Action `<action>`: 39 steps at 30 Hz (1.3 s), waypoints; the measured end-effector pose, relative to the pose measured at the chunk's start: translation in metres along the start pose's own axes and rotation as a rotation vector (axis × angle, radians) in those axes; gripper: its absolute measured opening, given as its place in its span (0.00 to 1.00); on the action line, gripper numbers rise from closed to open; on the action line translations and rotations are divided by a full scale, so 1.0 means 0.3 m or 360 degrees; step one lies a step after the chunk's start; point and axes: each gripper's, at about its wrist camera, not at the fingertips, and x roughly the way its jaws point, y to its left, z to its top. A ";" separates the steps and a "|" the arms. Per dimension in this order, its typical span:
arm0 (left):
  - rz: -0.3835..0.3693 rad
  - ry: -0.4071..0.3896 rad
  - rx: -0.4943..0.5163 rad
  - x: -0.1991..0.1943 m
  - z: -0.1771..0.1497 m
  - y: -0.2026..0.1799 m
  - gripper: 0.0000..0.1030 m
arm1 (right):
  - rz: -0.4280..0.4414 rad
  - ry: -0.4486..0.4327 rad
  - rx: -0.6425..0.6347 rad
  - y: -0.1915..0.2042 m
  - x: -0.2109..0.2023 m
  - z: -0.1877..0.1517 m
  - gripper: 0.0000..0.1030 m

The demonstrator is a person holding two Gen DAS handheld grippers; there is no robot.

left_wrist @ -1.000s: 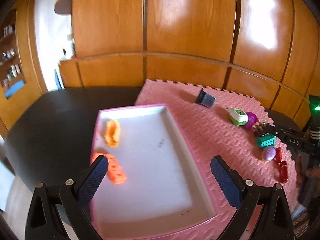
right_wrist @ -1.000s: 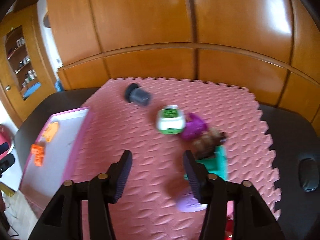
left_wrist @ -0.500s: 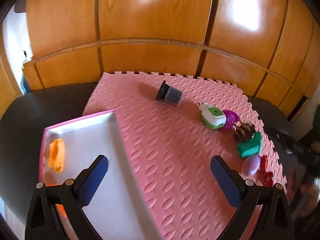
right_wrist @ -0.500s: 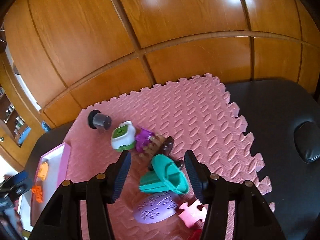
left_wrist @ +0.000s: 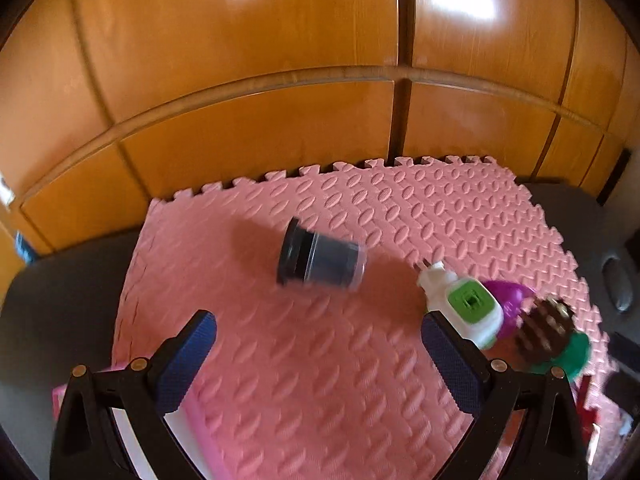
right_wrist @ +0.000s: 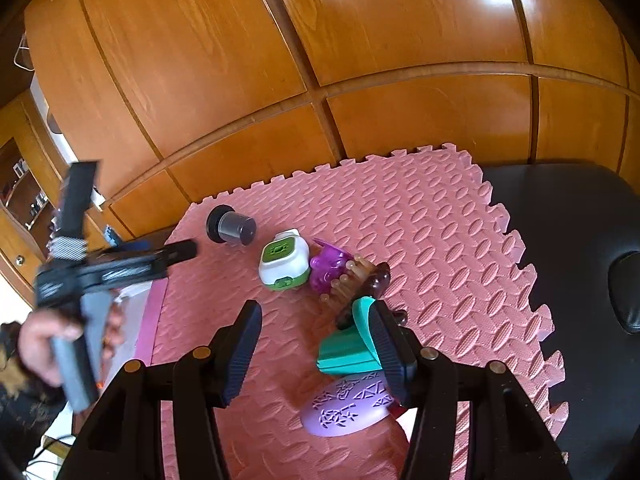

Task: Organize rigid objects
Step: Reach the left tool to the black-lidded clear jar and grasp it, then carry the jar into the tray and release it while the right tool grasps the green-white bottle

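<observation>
The dark jar lies on its side on the pink mat, near the far edge. From your left tool it sits at about 12 o'clock, well in front of the blue pads. It rests on its round side, so it could roll if you bump it.

At about 2 o'clock from that tool, the other toys huddle together: the white and green toy, the purple toy, the brown comb and the green piece. They touch one another, so you will have to pick them out one at a time.

Your left tool is wide open with nothing between its pads. I think you hold it that wide so it can fit around the jar.

Your right tool is about half open and holds nothing. The green piece sits just beside its right pad, at about 3 o'clock. The lilac egg shape lies below that, and it has a cut pattern on top.

The pink tray peeks out at 7 o'clock of your left tool. I think that is where the toys should go.

I can read no words or labels on anything.
</observation>
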 end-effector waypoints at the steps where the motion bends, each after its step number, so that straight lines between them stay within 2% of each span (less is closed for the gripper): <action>1: 0.0000 0.0007 -0.0003 0.021 0.012 0.005 1.00 | 0.0000 -0.0003 -0.0001 0.000 -0.001 0.001 0.54; 4: -0.0012 0.0024 -0.0005 0.102 0.047 0.015 1.00 | 0.0008 -0.0003 0.0004 -0.002 -0.001 0.001 0.55; 12: 0.0067 0.0104 0.0096 0.224 0.093 -0.001 1.00 | 0.0022 0.0017 0.0051 -0.021 0.014 0.008 0.55; 14: 0.0135 0.0093 0.0118 0.236 0.099 -0.010 0.99 | 0.0024 0.0013 0.0051 -0.023 0.014 0.009 0.55; 16: 0.0121 0.0078 0.0098 0.238 0.102 -0.012 0.83 | 0.0011 0.0008 0.0048 -0.024 0.016 0.008 0.55; 17: 0.0104 0.0078 0.0078 0.234 0.100 -0.009 0.67 | 0.0002 0.0007 0.0046 -0.025 0.017 0.008 0.55; 18: 0.0104 0.0081 0.0063 0.234 0.097 -0.010 0.66 | -0.0005 0.0008 0.0048 -0.026 0.019 0.008 0.55; 22: 0.0093 0.0015 0.0066 0.170 0.058 -0.016 0.65 | -0.0023 -0.0012 0.0068 -0.038 0.012 0.012 0.55; 26: 0.0019 -0.0007 0.0010 0.065 -0.002 -0.024 0.65 | -0.0048 -0.0078 0.0124 -0.072 -0.017 0.029 0.55; 31: -0.0052 -0.0055 0.0020 -0.113 -0.107 -0.060 0.65 | -0.0040 -0.0178 0.0395 -0.200 -0.070 0.056 0.55; 35: -0.0101 -0.0083 0.0007 -0.237 -0.200 -0.081 0.65 | 0.0027 -0.0164 0.0609 -0.289 -0.074 0.052 0.55; 39: -0.0143 -0.0098 -0.0017 -0.339 -0.301 -0.097 0.65 | 0.0086 -0.0070 0.0594 -0.282 -0.039 0.048 0.55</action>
